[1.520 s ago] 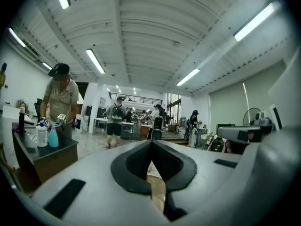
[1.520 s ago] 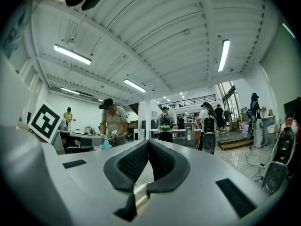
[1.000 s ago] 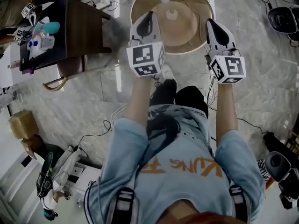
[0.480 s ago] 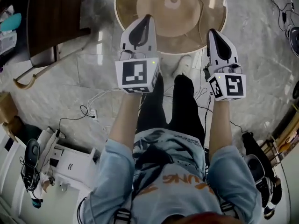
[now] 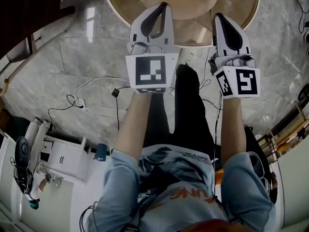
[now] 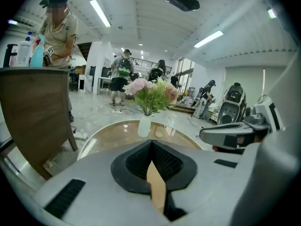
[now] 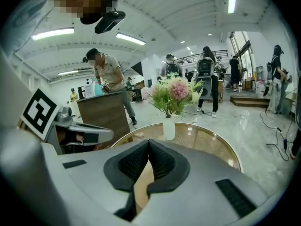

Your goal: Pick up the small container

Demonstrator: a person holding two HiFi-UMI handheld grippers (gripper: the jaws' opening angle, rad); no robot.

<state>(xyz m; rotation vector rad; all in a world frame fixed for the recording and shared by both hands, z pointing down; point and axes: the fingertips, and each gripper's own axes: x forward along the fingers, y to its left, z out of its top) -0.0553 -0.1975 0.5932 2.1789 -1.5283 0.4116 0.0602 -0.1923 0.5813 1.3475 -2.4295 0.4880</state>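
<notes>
Flower vase [image 7: 168,130] stands on table [image 7: 207,142], open surface beside it

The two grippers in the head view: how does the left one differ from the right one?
The left gripper turns its marker cube squarely to the camera; the right gripper shows two faces of its cube. Their marker patterns differ. Both grippers are shut, empty, and point toward the round table.

Ahead of you, a round table [image 6: 113,136] is carrying a white vase [image 6: 144,126] of pink flowers [image 6: 150,93]. A wooden cabinet [image 6: 33,112] is standing to its left. Cables [image 5: 91,87] are trailing across the marble floor [image 5: 58,66] beside you. People [image 6: 123,69] are standing about behind.
</notes>
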